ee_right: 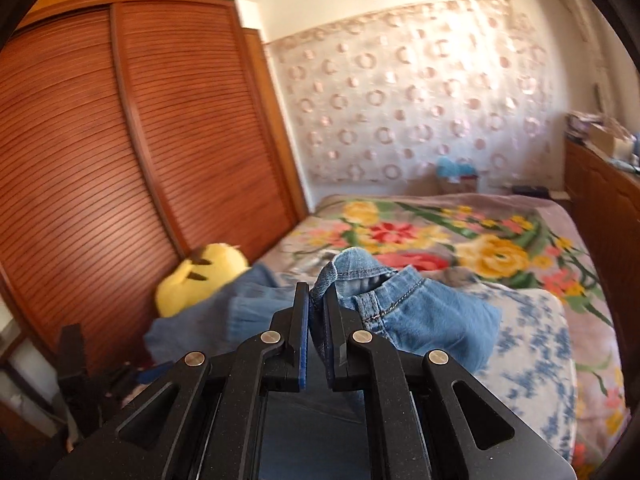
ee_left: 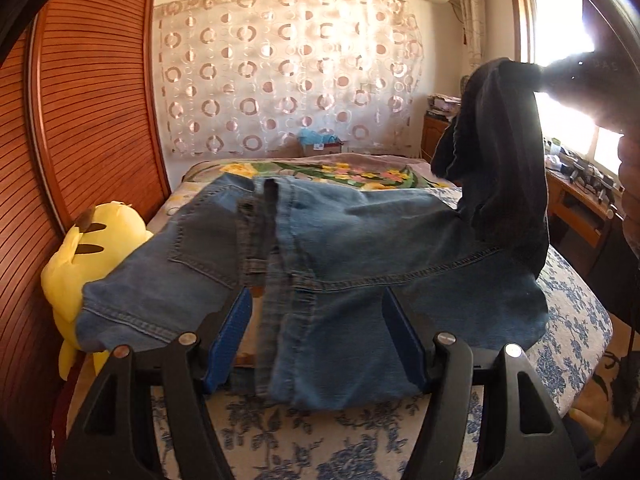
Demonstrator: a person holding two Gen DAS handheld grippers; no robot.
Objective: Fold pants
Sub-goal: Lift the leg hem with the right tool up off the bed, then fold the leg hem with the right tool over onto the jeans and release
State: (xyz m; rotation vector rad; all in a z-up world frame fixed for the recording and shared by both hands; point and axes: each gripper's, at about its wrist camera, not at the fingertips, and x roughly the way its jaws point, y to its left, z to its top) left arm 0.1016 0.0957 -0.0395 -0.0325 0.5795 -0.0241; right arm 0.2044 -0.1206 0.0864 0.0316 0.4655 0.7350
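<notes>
Black plastic fingers of the left gripper (ee_left: 316,320), lined with ribbed blue pads, are seen spread wide on either side of a bunched fold of blue denim jeans (ee_left: 320,248); whether the pads press on the cloth cannot be told. Faded denim with orange-brown topstitching, a patch pocket and a belt loop is draped across the left wrist view, its near edge hidden behind the fingers. One trouser leg is lifted at the right of that view, rendered almost black against a glaring window (ee_left: 560,24), and the device holding it is lost in the flare. In the right wrist view, the right gripper (ee_right: 316,312) is shown clamped tight on a hemmed edge of the jeans, the cloth pinched between its blue pads. A bed (ee_right: 532,344) under blue-flowered and bright floral quilts is spread beneath. A yellow plush toy (ee_left: 92,248) is wedged against a slatted reddish wooden wardrobe (ee_left: 96,120), partly covered by denim and blurred in the right view.
</notes>
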